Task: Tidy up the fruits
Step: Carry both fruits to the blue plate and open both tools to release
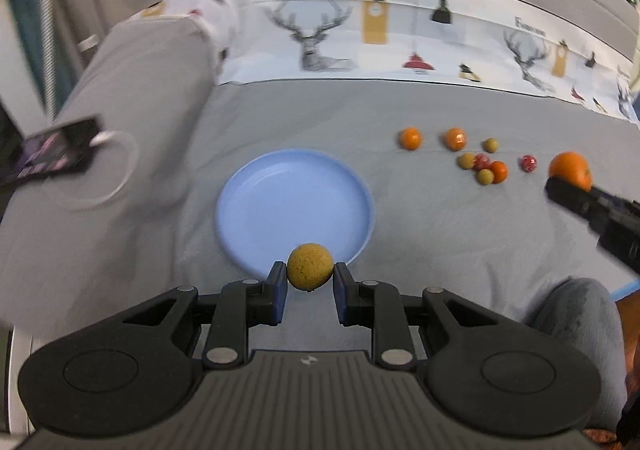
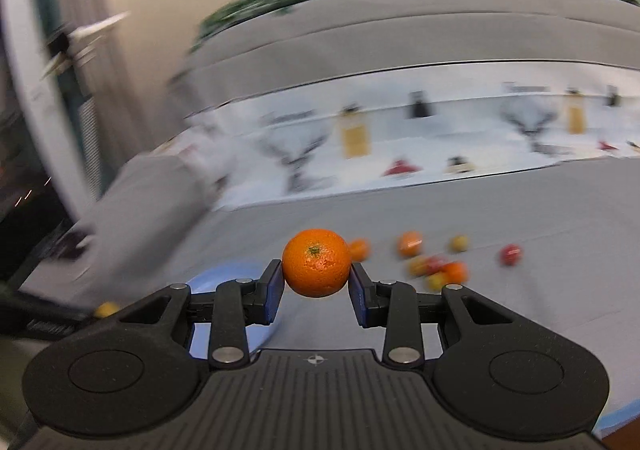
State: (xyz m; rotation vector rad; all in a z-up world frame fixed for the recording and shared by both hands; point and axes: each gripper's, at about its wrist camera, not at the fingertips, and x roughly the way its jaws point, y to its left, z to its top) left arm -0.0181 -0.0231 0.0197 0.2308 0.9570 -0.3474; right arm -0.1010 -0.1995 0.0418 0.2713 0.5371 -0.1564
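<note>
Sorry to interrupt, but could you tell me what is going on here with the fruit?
A person is sorting fruit on a grey sofa, holding a claw in each hand. The left claw grips a small yellow fruit near the edge of an empty blue plate. The right claw holds an orange. Several small orange, red and yellowish fruits lie loose on the cushion beside the plate.

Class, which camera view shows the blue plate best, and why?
The left wrist view: the whole blue plate lies sharp on the grey cover, only its near rim hidden. The right wrist view shows just a blurred sliver behind the right hand-held gripper.
</note>
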